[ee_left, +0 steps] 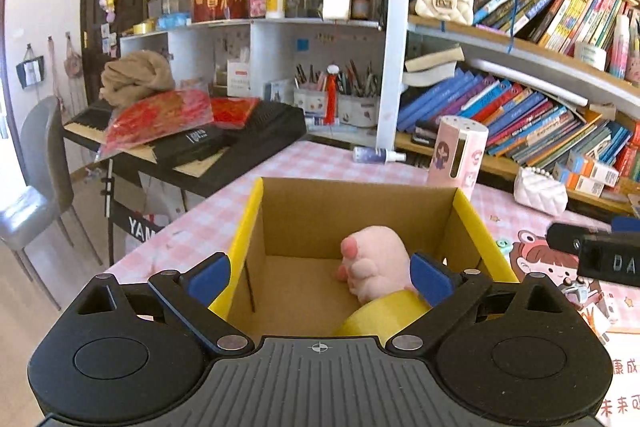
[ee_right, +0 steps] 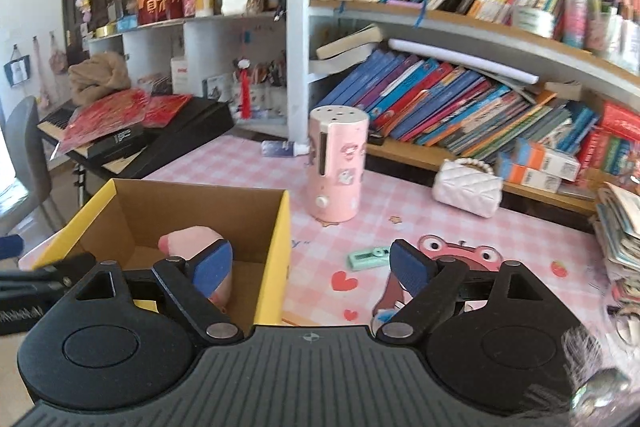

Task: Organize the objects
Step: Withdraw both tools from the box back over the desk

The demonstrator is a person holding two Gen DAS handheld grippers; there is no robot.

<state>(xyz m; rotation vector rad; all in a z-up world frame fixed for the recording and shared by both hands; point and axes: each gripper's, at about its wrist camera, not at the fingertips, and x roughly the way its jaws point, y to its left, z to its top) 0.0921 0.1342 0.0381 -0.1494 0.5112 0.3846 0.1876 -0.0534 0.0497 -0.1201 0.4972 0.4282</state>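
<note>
A yellow cardboard box [ee_left: 472, 223] stands open on the pink checked table [ee_left: 320, 163]. A pink plush paw toy [ee_left: 376, 259] lies inside it, beside something yellow [ee_left: 384, 315] at the near wall. My left gripper [ee_left: 320, 279] is open and empty, its blue pads astride the box's near edge. My right gripper [ee_right: 312, 267] is open and empty, above the box's right wall [ee_right: 276, 267]; the toy [ee_right: 192, 235] shows behind its left pad. A small green device [ee_right: 368, 258] lies on the table just beyond the right pad.
A pink cylinder container [ee_right: 338, 167] stands mid-table. A white quilted purse [ee_right: 468, 185] lies by the bookshelf [ee_right: 480, 27]. A spray bottle [ee_right: 284, 148] lies at the back. A stack of papers [ee_right: 620, 227] sits at right. A keyboard [ee_left: 192, 139] and chair [ee_left: 36, 179] stand left.
</note>
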